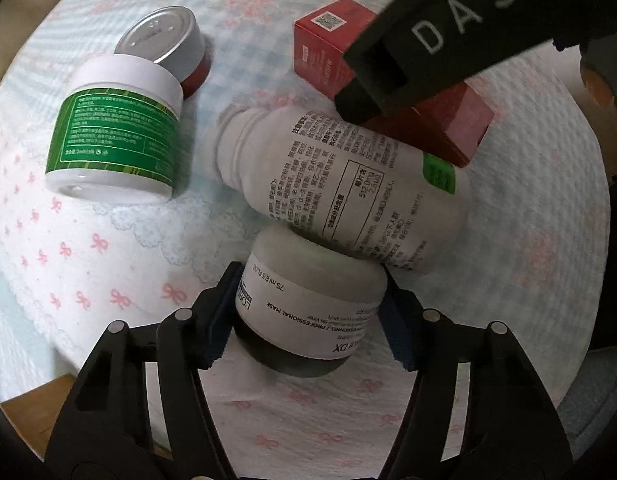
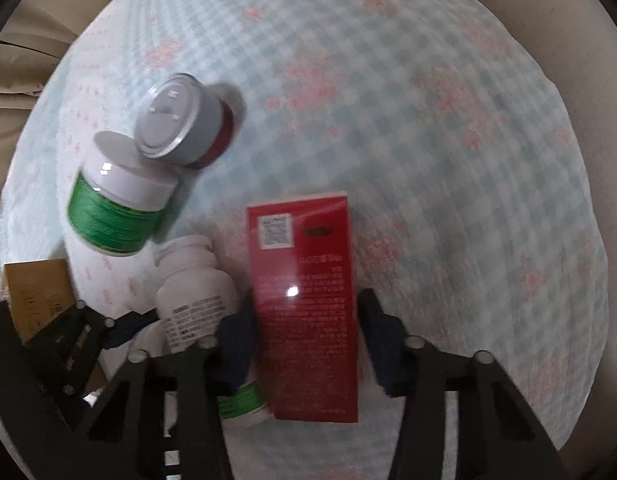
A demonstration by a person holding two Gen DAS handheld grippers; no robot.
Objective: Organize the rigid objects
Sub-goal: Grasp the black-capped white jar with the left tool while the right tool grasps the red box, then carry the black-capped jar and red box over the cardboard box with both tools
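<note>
My left gripper (image 1: 310,320) is shut on a small grey mask jar (image 1: 308,304), which touches a white pill bottle (image 1: 348,188) lying on its side. My right gripper (image 2: 304,332) is shut on a red box (image 2: 308,304); its black finger (image 1: 424,40) also shows over the red box (image 1: 448,128) in the left wrist view. A green-labelled white jar (image 1: 116,136) and a silver-lidded red jar (image 1: 168,44) lie at the left. The same green jar (image 2: 116,208), silver-lidded jar (image 2: 180,120) and white bottle (image 2: 196,296) show in the right wrist view.
Everything lies on a padded cloth (image 1: 108,272) with blue checks and pink bows. A gold box (image 2: 36,292) sits at the left edge in the right wrist view. Beige upholstery (image 2: 20,40) borders the cloth.
</note>
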